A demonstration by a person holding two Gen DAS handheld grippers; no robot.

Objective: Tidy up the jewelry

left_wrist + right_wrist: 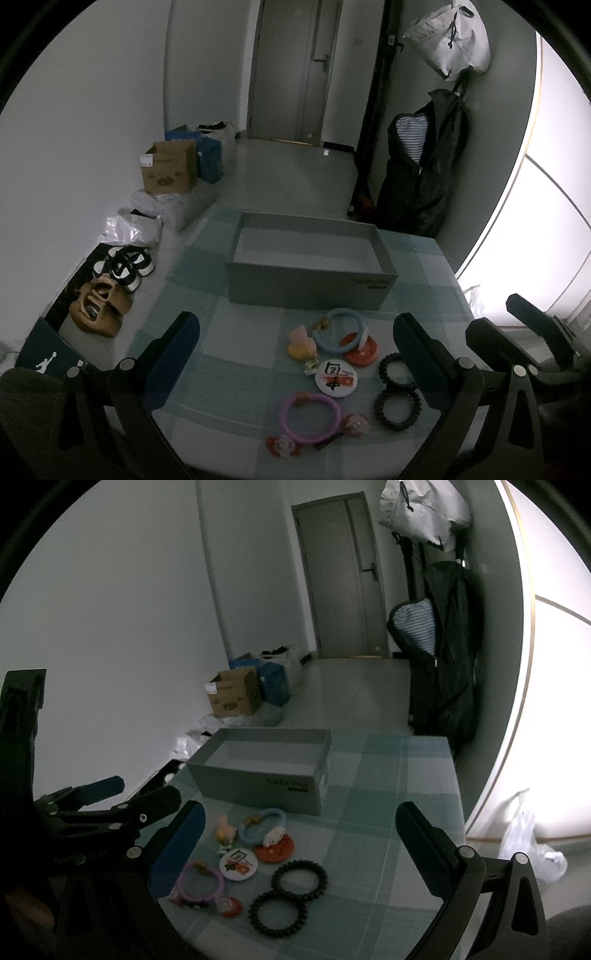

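An open grey box [310, 288] stands on the checked tablecloth [236, 354], its inside empty; it also shows in the right wrist view [258, 782]. In front of it lie a blue ring [338, 330], a pink figure [301, 341], a red badge [364, 350], a white badge [337, 376], a purple ring [309, 417] and two black bead bracelets [397, 408]. The bracelets [290, 893] lie between the right fingers. My left gripper [299, 354] is open above the items. My right gripper [301, 843] is open and empty.
Shoes [123, 267], plastic bags [155, 214] and cardboard boxes [170, 171] line the floor at the left wall. A dark jacket [424, 173] hangs at the right beyond the table. A door [295, 66] is at the back.
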